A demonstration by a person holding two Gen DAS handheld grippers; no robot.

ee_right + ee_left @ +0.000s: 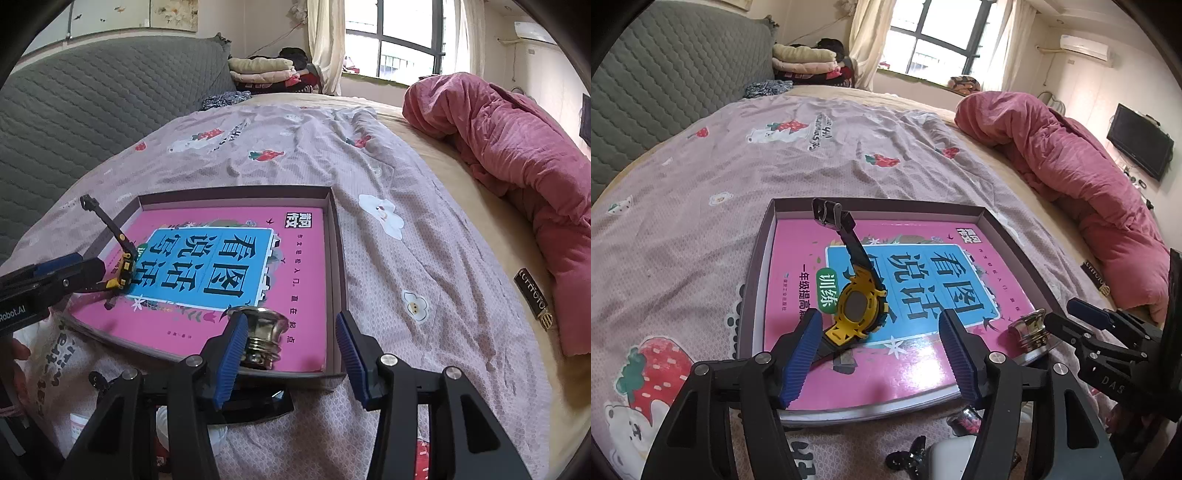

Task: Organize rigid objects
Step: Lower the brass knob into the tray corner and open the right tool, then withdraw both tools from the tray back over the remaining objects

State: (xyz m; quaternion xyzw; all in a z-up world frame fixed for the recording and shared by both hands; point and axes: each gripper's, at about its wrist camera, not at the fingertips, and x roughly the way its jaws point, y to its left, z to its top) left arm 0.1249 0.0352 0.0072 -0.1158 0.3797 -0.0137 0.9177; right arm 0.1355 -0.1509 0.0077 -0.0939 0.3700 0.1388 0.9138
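Watch [858, 310] and brass knob [260, 338] sit on the box's [338, 258] pink book; I see both hand-held grippers, left [879, 354] and right [291, 358], released. Next: fetch another item.

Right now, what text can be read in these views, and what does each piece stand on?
"看图说话", upside down: pink book cover in the box.
"训练": green badge on that cover.
"DAS": right tool body.
"Robot.AI": left tool body.
Dark tag on the pink quilt: lettering unclear.
Small cover print: too small.

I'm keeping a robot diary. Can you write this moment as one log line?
left tongs: open, watch between | right tongs: open beside brass knob | both on pink book in box
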